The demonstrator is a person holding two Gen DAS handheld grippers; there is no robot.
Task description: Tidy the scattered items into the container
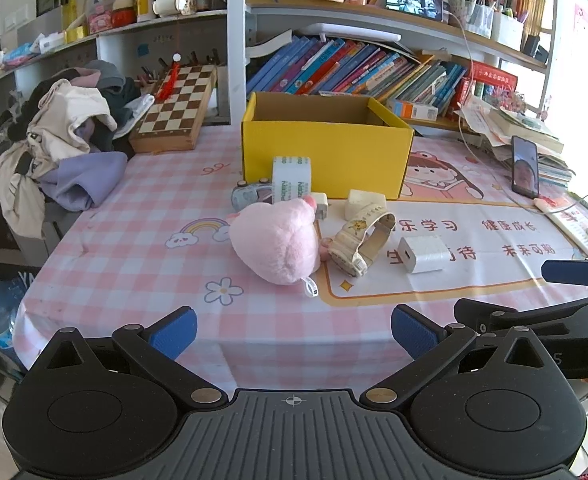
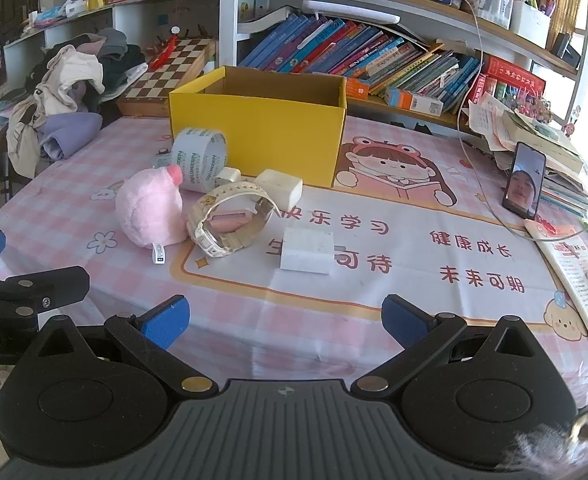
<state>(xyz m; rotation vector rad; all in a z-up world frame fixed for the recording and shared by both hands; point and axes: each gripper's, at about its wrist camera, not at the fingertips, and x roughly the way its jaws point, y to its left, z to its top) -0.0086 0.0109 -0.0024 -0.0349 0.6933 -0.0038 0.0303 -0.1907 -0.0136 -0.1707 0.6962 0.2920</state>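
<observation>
An open yellow cardboard box (image 1: 326, 152) (image 2: 262, 132) stands mid-table. In front of it lie a pink plush toy (image 1: 276, 240) (image 2: 150, 210), a cream wristwatch (image 1: 362, 240) (image 2: 230, 220), a white charger block (image 1: 424, 254) (image 2: 308, 250), a second white adapter (image 1: 365, 203) (image 2: 280, 188), a roll of printed tape (image 1: 292, 178) (image 2: 200, 158) and a small toy car (image 1: 250, 194). My left gripper (image 1: 294, 334) hovers open at the table's near edge, short of the plush. My right gripper (image 2: 286, 322) is open too, short of the charger block. Both hold nothing.
A heap of clothes (image 1: 62, 140) and a chessboard (image 1: 176, 110) sit at the back left. A phone (image 2: 524, 180) leans on stacked books and papers at the right, with a cable trailing over the tablecloth. Bookshelves rise behind the box.
</observation>
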